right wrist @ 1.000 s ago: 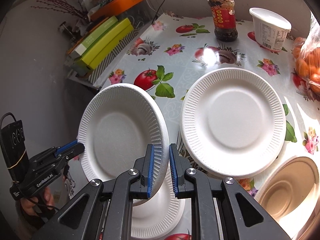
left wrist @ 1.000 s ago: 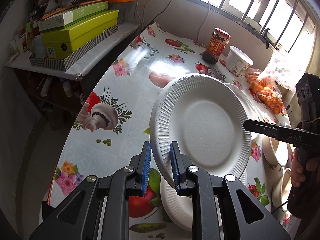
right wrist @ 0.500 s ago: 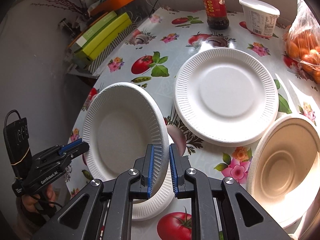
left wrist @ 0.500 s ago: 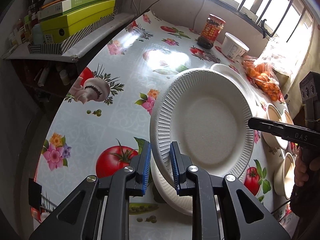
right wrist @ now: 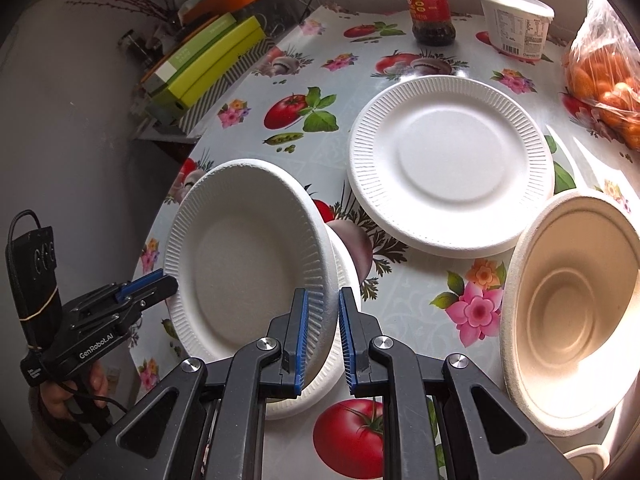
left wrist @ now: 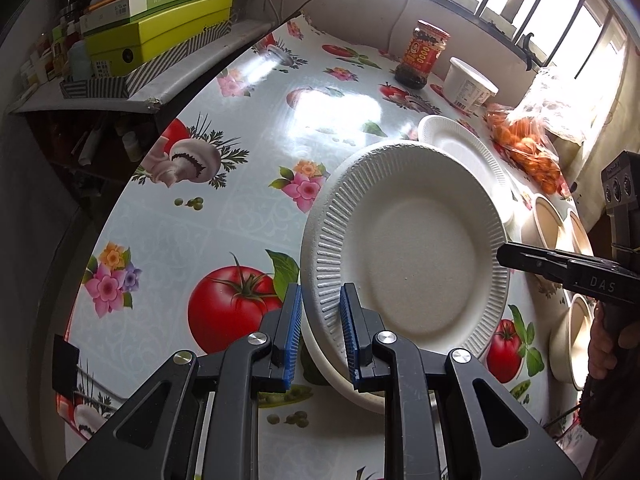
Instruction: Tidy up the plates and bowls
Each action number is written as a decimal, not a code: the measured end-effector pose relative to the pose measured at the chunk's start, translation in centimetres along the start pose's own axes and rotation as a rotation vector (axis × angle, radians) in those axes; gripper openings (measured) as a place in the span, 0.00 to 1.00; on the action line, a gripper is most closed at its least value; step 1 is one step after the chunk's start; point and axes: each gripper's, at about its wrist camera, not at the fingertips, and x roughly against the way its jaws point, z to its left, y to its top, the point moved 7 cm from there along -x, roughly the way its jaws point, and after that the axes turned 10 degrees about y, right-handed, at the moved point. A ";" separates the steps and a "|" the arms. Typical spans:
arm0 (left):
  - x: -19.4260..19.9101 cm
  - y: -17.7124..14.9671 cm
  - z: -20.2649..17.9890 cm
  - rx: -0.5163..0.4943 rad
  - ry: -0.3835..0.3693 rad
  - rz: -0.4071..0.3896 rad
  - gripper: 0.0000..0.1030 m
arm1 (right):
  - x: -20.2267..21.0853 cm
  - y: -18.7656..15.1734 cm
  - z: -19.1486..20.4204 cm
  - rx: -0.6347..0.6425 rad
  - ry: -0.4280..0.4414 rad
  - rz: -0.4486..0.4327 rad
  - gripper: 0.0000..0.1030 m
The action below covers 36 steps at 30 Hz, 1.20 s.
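A white ribbed paper plate (left wrist: 408, 248) (right wrist: 248, 264) hangs tilted just above the table, held from both sides. My left gripper (left wrist: 320, 300) is shut on its left rim. My right gripper (right wrist: 322, 300) is shut on the opposite rim. Each gripper shows in the other's view, the right gripper (left wrist: 505, 250) and the left gripper (right wrist: 168, 282). Right under the held plate lies a second white plate (left wrist: 352, 384) (right wrist: 320, 392), mostly hidden. A third white plate (right wrist: 448, 164) lies flat further back. A beige bowl (right wrist: 568, 308) sits at the right, and two beige bowls (left wrist: 548, 220) show near the right edge.
At the far end of the fruit-print tablecloth (left wrist: 240, 216) stand a red-labelled jar (left wrist: 422, 54), a white tub (left wrist: 470, 86) and a bag of oranges (left wrist: 528, 152). A shelf with green boxes (left wrist: 156, 36) lies beyond the table's left edge. A hand (right wrist: 68, 396) grips the left tool.
Both grippers have carried the plate back toward the near end of the table and a little lower, over the plate lying there. The beige bowl now looms larger at the right.
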 end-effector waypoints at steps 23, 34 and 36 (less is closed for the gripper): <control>-0.5 -1.4 -0.2 -0.005 0.007 0.022 0.20 | -0.6 -1.6 -0.1 0.006 -0.039 0.012 0.15; -1.1 -1.6 0.0 0.008 0.000 0.038 0.20 | -1.1 -1.6 -0.3 -0.002 -0.046 0.020 0.15; -1.1 -1.5 -0.1 0.007 0.002 0.039 0.20 | -1.1 -1.7 -0.3 -0.003 -0.049 0.021 0.15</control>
